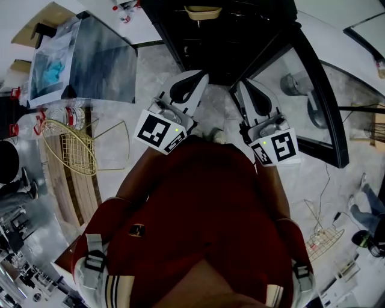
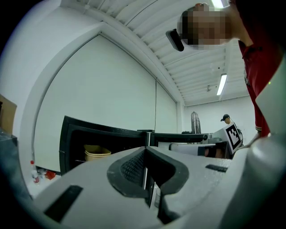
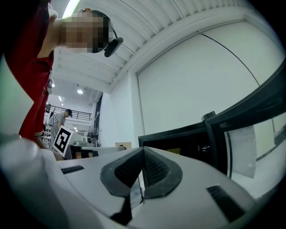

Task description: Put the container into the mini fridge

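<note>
The black mini fridge (image 1: 222, 36) stands open ahead of me, its glass door (image 1: 313, 90) swung out to the right. A pale yellow container (image 1: 203, 11) sits inside it on a shelf; it also shows in the left gripper view as stacked tubs (image 2: 96, 153). My left gripper (image 1: 191, 81) is held level in front of the fridge, shut with nothing between its pads (image 2: 134, 167). My right gripper (image 1: 249, 90) is beside it, also shut and empty. In the right gripper view the fridge (image 3: 178, 138) and its door (image 3: 250, 120) lie just beyond the closed jaws.
A gold wire basket (image 1: 69, 144) and water bottles (image 1: 60, 114) lie on the floor to the left by a grey-topped table (image 1: 102, 60). Another wire basket (image 1: 322, 240) is at the lower right. A person in a cap (image 2: 226, 119) stands far off.
</note>
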